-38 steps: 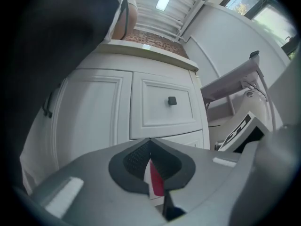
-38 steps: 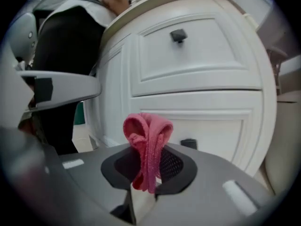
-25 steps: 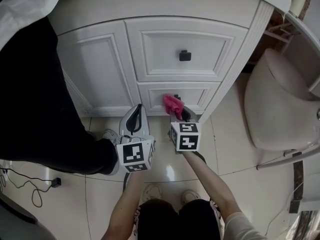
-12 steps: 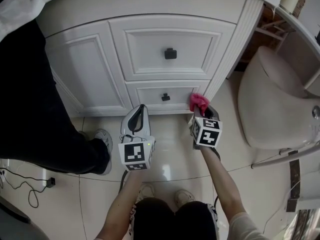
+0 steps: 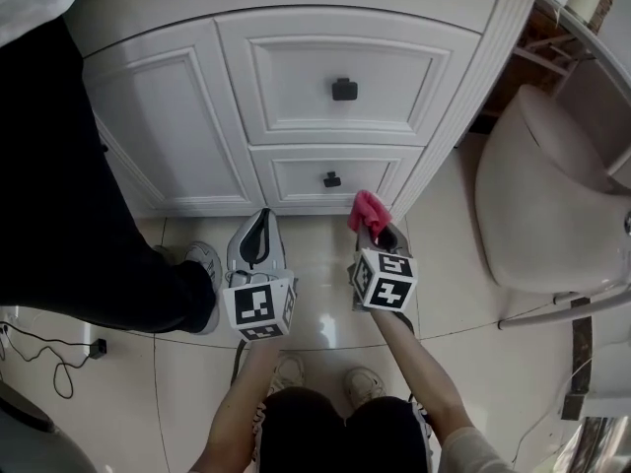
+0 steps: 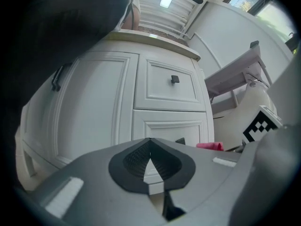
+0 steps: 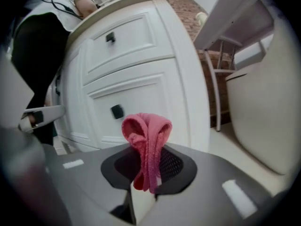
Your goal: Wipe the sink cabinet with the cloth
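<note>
The white sink cabinet [image 5: 187, 116] fills the top of the head view, with an upper drawer knob [image 5: 344, 89] and a lower drawer knob [image 5: 332, 179]. My right gripper [image 5: 373, 227] is shut on a bunched pink cloth [image 5: 369, 209]. The cloth sits just below and right of the lower drawer, near the cabinet's base and apart from the door face. In the right gripper view the cloth [image 7: 146, 131] sticks up out of the right gripper [image 7: 146, 173]. My left gripper [image 5: 258, 227] hovers low before the cabinet, shut and empty. Its tips meet in the left gripper [image 6: 150, 147] view.
A person in black trousers [image 5: 59, 185] stands close at the left, with a shoe [image 5: 202, 264] by my left gripper. A toilet [image 5: 552, 195] is at the right. A cable [image 5: 54, 358] lies on the tiled floor [image 5: 325, 328]. My own feet [image 5: 325, 377] are below.
The right gripper carried the cloth rightward along the lower drawer to the cabinet's corner post. It then drew back a little left and down. The left gripper barely moved.
</note>
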Action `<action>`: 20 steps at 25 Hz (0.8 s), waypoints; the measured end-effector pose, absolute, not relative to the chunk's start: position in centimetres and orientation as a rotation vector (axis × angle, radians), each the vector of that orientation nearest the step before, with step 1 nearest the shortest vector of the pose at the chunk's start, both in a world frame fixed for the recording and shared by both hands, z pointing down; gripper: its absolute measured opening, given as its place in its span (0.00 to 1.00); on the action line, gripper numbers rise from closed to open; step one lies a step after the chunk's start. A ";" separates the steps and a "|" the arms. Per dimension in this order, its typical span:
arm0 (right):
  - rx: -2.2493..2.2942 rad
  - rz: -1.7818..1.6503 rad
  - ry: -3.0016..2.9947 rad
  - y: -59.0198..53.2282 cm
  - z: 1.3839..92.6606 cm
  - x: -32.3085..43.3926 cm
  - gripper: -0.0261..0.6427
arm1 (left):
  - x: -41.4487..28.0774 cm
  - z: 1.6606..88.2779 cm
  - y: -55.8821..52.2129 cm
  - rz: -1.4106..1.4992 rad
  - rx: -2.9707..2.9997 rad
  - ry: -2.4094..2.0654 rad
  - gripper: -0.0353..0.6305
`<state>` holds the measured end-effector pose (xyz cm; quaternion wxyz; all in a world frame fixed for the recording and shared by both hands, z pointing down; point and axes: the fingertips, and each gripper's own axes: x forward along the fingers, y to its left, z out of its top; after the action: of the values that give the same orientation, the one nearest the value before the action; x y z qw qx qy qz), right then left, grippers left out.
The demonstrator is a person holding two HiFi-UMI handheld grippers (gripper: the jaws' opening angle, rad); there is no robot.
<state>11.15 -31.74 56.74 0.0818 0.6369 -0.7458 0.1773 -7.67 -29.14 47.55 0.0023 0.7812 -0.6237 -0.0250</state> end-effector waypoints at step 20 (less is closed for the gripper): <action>1.823 0.470 -2.236 -35.8 60.0 10.5 0.15 | -8.5 49.6 -28.9 -0.031 2.444 -1.952 0.07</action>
<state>10.45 -35.82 60.00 0.1089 0.6199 -0.7604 0.1599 -8.54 -28.87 49.56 0.0067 0.7814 -0.6239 -0.0099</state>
